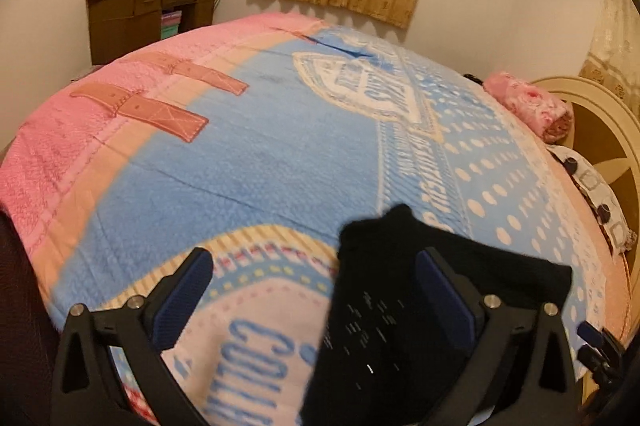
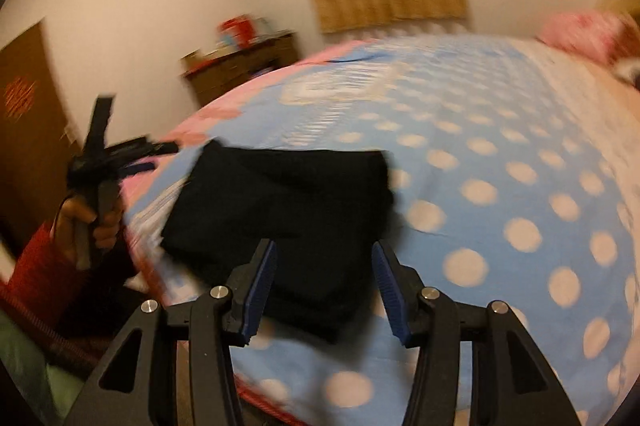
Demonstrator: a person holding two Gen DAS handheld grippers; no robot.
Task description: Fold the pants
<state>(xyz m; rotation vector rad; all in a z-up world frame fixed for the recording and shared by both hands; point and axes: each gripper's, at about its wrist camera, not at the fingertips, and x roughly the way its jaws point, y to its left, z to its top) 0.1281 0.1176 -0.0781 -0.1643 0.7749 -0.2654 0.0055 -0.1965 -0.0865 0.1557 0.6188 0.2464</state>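
The pants (image 2: 280, 209) lay as a compact black bundle, already folded into a rough rectangle, on the blue dotted blanket (image 2: 500, 185) near the bed's near edge. In the left wrist view they (image 1: 400, 306) sat close in front of the camera, partly between the fingers.

The left gripper (image 1: 312, 290) had its jaws spread wide, with nothing between the pads; the right-hand pad stood over the dark cloth, though whether it touched could not be told. The right gripper (image 2: 324, 278) also had its jaws apart, hovering just above the near corner of the bundle and pinching nothing. In the right wrist view the person's hand (image 2: 92, 222), in a red sleeve, gripped the handle of the other tool off the bed's left edge.

Judging by the tidy stack, the folding looked nearly or fully done, and the step in hand seemed to be letting go and tidying. To do it well, both tools would best lift straight up and away so no pad drags a layer loose. If an edge needed squaring, a light press on the top fold would serve better than a fresh pinch, since soft layers shift easily on fleece.
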